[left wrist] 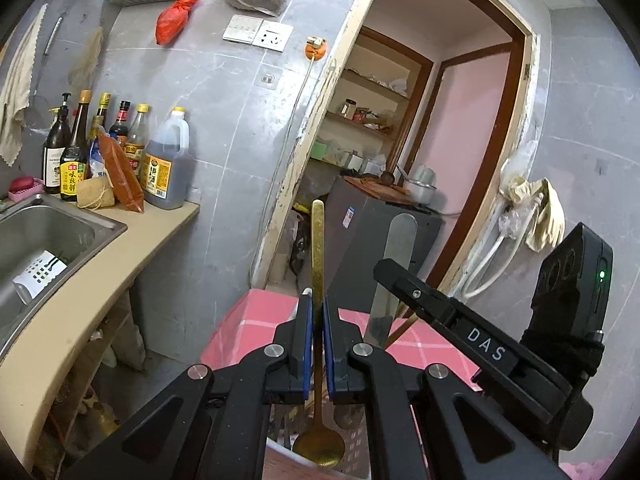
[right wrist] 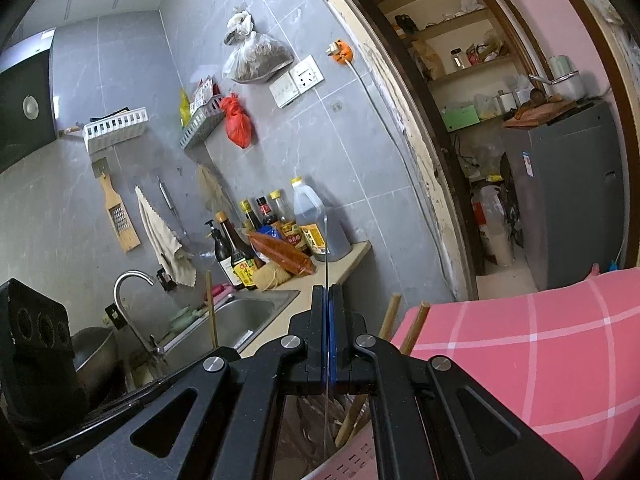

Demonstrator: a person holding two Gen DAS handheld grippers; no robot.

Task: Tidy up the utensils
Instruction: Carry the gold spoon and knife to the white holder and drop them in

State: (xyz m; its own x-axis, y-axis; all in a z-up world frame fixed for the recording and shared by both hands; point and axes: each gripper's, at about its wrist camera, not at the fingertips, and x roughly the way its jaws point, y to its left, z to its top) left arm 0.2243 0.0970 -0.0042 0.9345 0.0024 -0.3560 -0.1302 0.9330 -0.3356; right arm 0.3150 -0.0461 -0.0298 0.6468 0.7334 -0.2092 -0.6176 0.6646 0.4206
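Left gripper clamps a gold spoon between its pads; right gripper pinches a thin silver utensil.

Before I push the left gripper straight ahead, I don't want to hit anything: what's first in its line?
The left gripper, shut on a gold spoon, points over the pink cloth toward the grey cabinet in the doorway. That cabinet looks first, though depth is unclear. The right gripper sits close beside that line.

Right hand-held gripper crowds right flank; counter edge left.
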